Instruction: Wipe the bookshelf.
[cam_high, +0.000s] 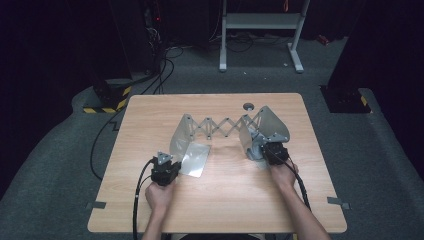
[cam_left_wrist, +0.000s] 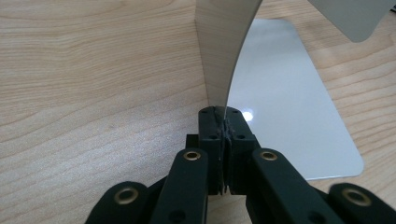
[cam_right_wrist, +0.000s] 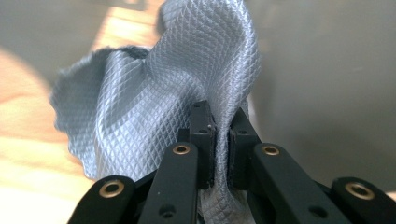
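A metal scissor-lattice stand (cam_high: 225, 125) with a shiny plate at each end stands mid-table. My left gripper (cam_high: 171, 159) is shut on the near edge of the left upright plate (cam_high: 180, 136). In the left gripper view the pads (cam_left_wrist: 223, 119) pinch that thin curved plate (cam_left_wrist: 224, 46), and its flat base sheet (cam_left_wrist: 285, 93) lies on the wood to the right. My right gripper (cam_high: 267, 149) is shut on a grey diamond-weave cloth (cam_high: 254, 145) pressed against the right end plate (cam_high: 272, 125). The right gripper view has the cloth (cam_right_wrist: 154, 93) bunched between the black jaws (cam_right_wrist: 219, 119), with the plate (cam_right_wrist: 327, 93) behind it.
The light wooden table (cam_high: 220, 200) has a round cable hole (cam_high: 248, 106) near its far edge. Cables (cam_high: 140, 200) trail from both grippers toward the near edge. A white desk frame (cam_high: 260, 30) and dark equipment stand on the floor beyond.
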